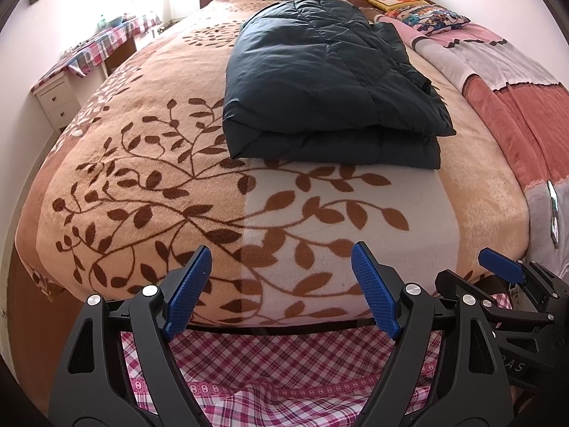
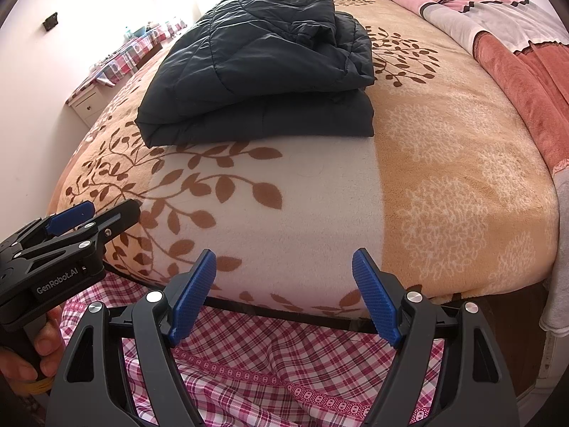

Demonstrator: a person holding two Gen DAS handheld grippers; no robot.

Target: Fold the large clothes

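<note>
On the bed (image 1: 142, 185), well ahead of your tools, the dark jacket (image 1: 320, 82) lies folded; left tool (image 1: 281, 291) and right tool (image 2: 284, 291) both released, empty

A bed (image 1: 142, 185) is spread with a leaf-patterned blanket (image 2: 444, 185); beyond it, left of the tongs, a white nightstand (image 1: 57, 101) is set against pale, brightly lit walls (image 1: 14, 82).

A home bedroom; blanketed bed (image 1: 142, 178), pillows (image 1: 426, 12), white nightstand (image 1: 57, 101).
</note>
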